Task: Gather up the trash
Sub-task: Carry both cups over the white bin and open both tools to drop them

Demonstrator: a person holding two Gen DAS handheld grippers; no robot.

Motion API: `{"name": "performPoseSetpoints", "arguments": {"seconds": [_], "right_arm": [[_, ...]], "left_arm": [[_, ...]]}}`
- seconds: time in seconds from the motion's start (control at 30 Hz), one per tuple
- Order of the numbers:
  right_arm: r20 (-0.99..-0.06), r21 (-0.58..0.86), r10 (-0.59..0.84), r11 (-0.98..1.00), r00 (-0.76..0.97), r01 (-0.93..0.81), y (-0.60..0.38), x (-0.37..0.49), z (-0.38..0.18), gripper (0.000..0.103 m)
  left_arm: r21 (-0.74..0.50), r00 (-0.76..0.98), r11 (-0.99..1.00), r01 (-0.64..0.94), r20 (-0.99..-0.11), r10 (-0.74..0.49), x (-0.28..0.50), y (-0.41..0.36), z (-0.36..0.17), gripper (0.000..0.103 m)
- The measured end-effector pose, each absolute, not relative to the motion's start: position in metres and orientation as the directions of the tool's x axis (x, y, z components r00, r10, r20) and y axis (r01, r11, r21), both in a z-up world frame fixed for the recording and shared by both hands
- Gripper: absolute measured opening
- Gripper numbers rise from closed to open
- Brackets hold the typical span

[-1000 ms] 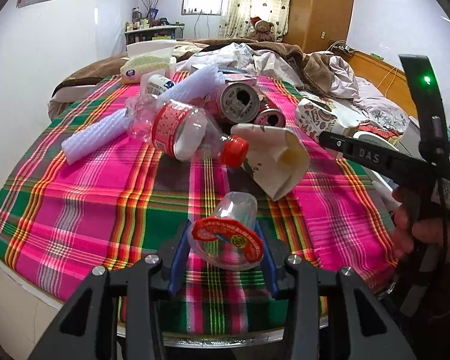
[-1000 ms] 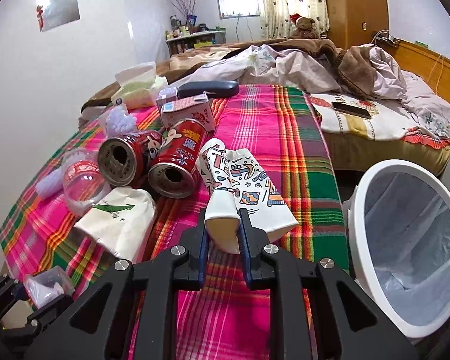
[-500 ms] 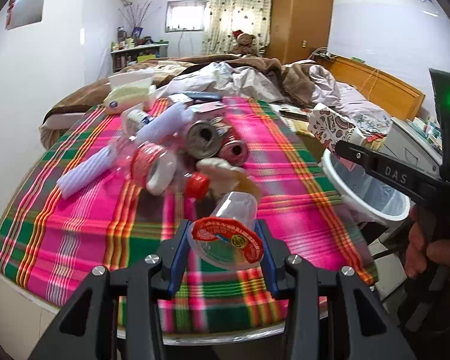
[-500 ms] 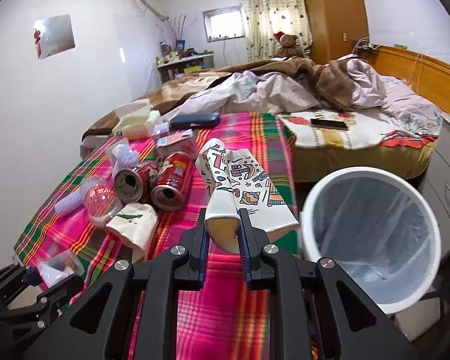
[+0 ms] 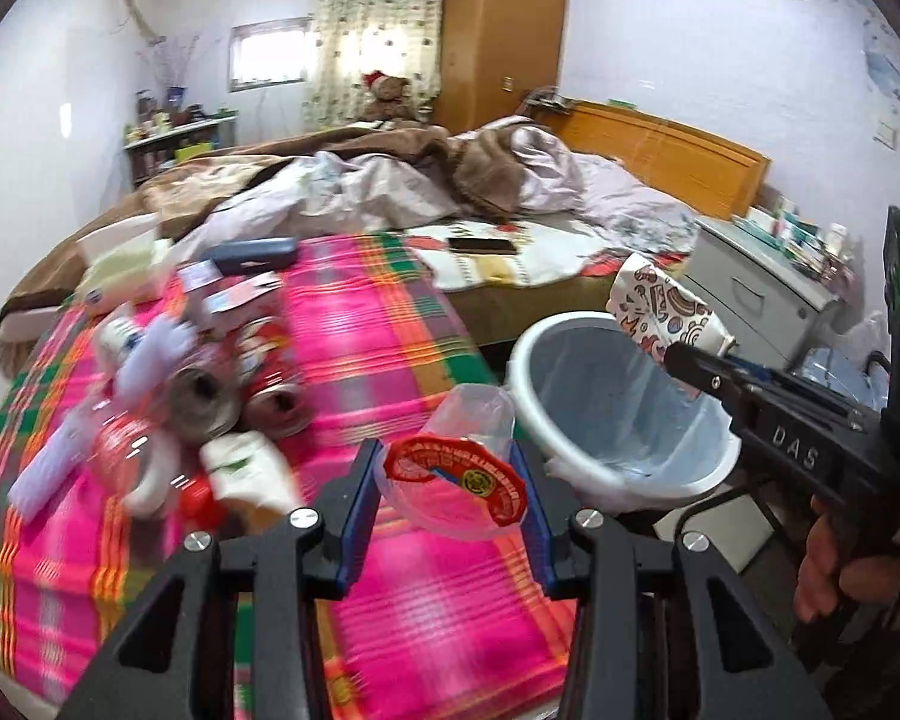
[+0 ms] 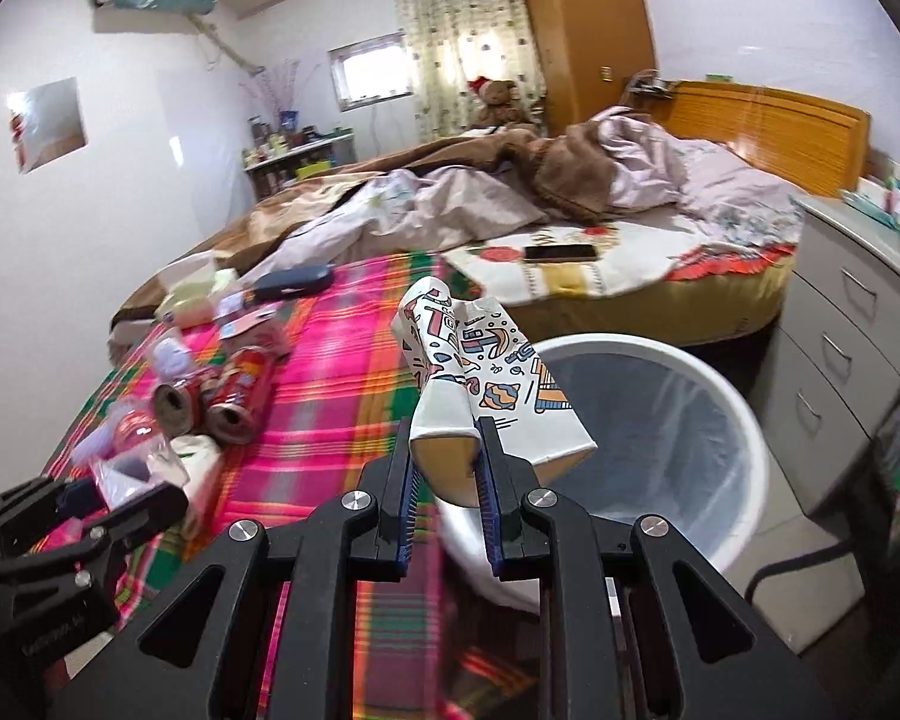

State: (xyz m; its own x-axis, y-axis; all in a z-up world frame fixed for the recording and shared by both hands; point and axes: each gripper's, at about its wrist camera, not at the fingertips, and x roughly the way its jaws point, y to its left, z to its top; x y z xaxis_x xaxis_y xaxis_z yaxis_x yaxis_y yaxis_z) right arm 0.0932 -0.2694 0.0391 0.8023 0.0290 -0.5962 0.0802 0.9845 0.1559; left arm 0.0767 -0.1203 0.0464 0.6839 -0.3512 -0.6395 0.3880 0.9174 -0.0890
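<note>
My left gripper (image 5: 450, 483) is shut on a clear plastic cup with a red label (image 5: 459, 465), held above the plaid table's right edge, close to the white bin (image 5: 624, 414). My right gripper (image 6: 448, 468) is shut on a flattened patterned paper cup (image 6: 480, 372), held above the near rim of the white bin (image 6: 714, 408). In the left wrist view the patterned paper cup (image 5: 663, 306) hangs over the bin's far side in the right gripper (image 5: 690, 363). The left gripper (image 6: 114, 492) with its clear cup shows at the lower left of the right wrist view.
More trash lies on the plaid cloth (image 5: 366, 324): red cans (image 6: 237, 390), a crushed white cup (image 5: 243, 471), a clear bottle, small boxes and a tissue pack. A bed (image 6: 570, 222) stands behind, a grey drawer cabinet (image 6: 846, 324) at the right. A person's hand (image 5: 840, 564) holds the right gripper.
Both grippers have swung right and upward from over the trash pile to the white bin, each keeping its cup. The bin now fills the space under the right gripper.
</note>
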Motion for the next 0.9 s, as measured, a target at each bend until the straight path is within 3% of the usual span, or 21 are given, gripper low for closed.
{"name": "performPoseSetpoints", "arguments": {"seconds": [0.4, 0.9], "right_arm": [[-0.633, 0.150, -0.065, 0.967, 0.772, 0.204, -0.324, 0.095, 0.030, 0.018], [-0.746, 0.136, -0.063, 0.960, 0.664, 0.244, -0.361, 0.108, -0.010, 0.020]], "left_arm": [[-0.110, 0.600, 0.860, 0.499, -0.672, -0.434, 0.109, -0.198, 0.044, 0.044], [-0.097, 0.505, 0.835, 0.542, -0.756, -0.416, 0.141, -0.257, 0.001, 0.045]]}}
